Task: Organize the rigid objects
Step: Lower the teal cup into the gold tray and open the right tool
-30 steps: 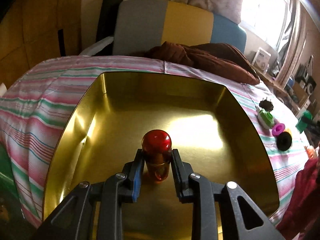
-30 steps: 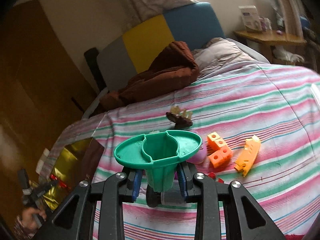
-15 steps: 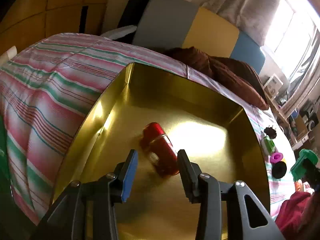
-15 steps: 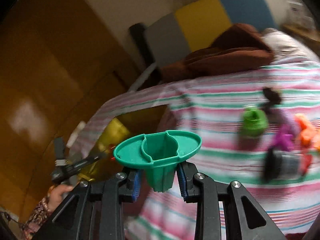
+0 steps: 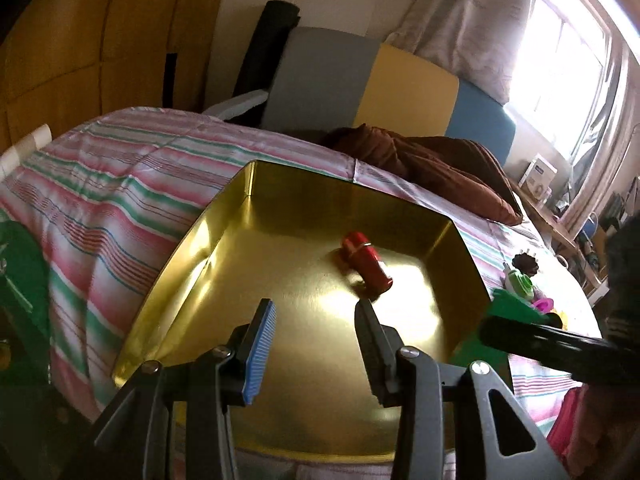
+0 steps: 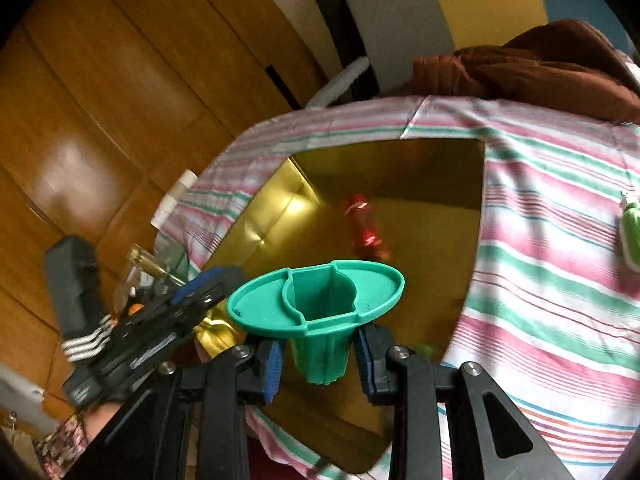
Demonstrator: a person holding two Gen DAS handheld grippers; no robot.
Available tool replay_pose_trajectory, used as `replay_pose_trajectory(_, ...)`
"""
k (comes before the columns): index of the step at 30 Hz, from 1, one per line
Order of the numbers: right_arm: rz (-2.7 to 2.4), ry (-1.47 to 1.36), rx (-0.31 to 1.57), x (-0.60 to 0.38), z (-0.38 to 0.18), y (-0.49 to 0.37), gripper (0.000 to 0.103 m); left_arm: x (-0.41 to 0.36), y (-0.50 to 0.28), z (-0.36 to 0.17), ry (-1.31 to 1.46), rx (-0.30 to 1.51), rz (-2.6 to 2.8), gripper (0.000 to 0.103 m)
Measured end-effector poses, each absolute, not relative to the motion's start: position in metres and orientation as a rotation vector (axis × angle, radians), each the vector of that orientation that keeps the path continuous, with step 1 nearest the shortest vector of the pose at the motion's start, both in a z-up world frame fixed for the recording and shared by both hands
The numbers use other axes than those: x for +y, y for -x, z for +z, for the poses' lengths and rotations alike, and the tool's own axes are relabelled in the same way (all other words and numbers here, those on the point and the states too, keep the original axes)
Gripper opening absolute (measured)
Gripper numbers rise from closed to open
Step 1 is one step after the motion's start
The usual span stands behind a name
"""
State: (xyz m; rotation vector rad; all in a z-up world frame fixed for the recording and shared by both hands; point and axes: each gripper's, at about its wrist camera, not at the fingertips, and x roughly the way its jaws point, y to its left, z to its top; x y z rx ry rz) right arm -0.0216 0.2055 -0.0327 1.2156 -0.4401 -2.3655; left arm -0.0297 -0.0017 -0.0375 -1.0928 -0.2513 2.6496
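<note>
A red peg-like piece (image 5: 366,262) lies on its side on the floor of the gold metal tray (image 5: 224,248). My left gripper (image 5: 314,308) hovers open just short of it, with nothing between its blue pads. My right gripper (image 6: 320,356) is shut on the stem of a green funnel-shaped piece (image 6: 316,300), held upright over the tray's (image 6: 384,168) near edge. From that side the red piece (image 6: 366,232) shows beyond the green rim. The left gripper (image 6: 208,284) appears at the left there. The green piece (image 5: 508,304) also enters the left wrist view at the right.
The tray rests on a striped bedspread (image 5: 120,184). A brown blanket (image 5: 420,156) lies behind it. Several small toys (image 5: 520,276) sit on the bed to the tray's right. Wooden cupboard doors (image 6: 100,120) stand to the left. A person's hand (image 6: 100,416) holds the left gripper.
My left gripper opened and let go of the red piece, which tipped onto its side in the tray; the gripper drew back. My right gripper carried the green piece leftward from the toys to the tray.
</note>
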Motion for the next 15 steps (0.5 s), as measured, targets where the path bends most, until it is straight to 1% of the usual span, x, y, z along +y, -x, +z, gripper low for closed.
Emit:
replay_pose_trajectory(4,-2.388,-1.301,-0.378,0.195,-0.045,0.035,0.031,-0.004,0.023,-0.036,1.074,-0.261,2.668,0.041)
replay_pose_trajectory(12,-2.424,-1.416,-0.315,0.193,-0.060,0.061,0.031,0.002,0.019,-0.038,1.076,-0.251,2.649,0.041)
replay_pose_trajectory(15,-2.468,-1.438,-0.251,0.193,-0.061,0.068,0.031,0.003,0.018,-0.039,1.074,-0.245,2.643,0.041)
